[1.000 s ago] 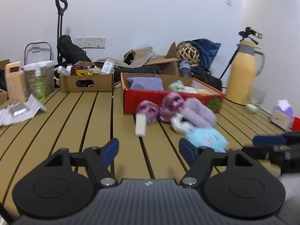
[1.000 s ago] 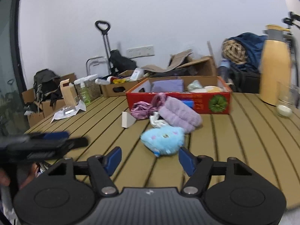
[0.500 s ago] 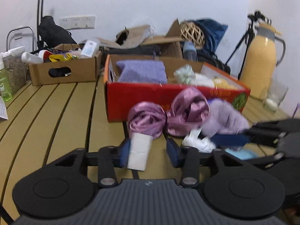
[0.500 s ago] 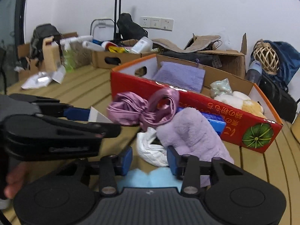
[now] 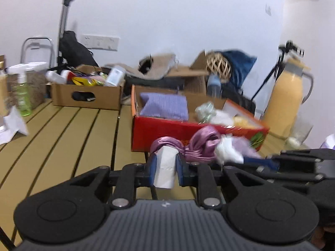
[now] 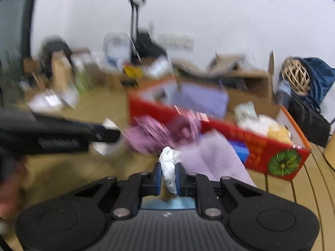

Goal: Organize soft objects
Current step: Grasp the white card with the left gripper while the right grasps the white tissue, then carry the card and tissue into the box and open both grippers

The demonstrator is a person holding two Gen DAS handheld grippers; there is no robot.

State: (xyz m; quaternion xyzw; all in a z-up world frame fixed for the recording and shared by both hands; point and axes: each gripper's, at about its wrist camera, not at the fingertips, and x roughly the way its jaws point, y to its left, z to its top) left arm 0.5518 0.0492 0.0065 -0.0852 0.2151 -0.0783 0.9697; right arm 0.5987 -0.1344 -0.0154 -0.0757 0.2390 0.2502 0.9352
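Observation:
My left gripper (image 5: 166, 168) is shut on a white foam wedge (image 5: 165, 167), held just above the slatted table. My right gripper (image 6: 168, 175) is shut on a crumpled white cloth (image 6: 168, 167). In front lie a pink satin scrunchie (image 5: 196, 146) and a fuzzy lilac cloth (image 6: 211, 159). Behind them stands a red box (image 5: 167, 131) holding a lilac knitted pad (image 5: 164, 105) and several small soft things. A light blue plush (image 6: 167, 205) peeks out under the right gripper. The right wrist view is blurred by motion.
A brown cardboard box (image 5: 85, 96) of bottles stands at the back left with a green spray bottle (image 5: 23, 92) beside it. A yellow thermos jug (image 5: 286, 102) and a glass (image 5: 299, 131) stand at the right. Bags and boxes line the back wall.
Both grippers moved in toward the pile and closed: the left on the white foam wedge, the right on the white cloth. Both objects now sit lifted between the pads.

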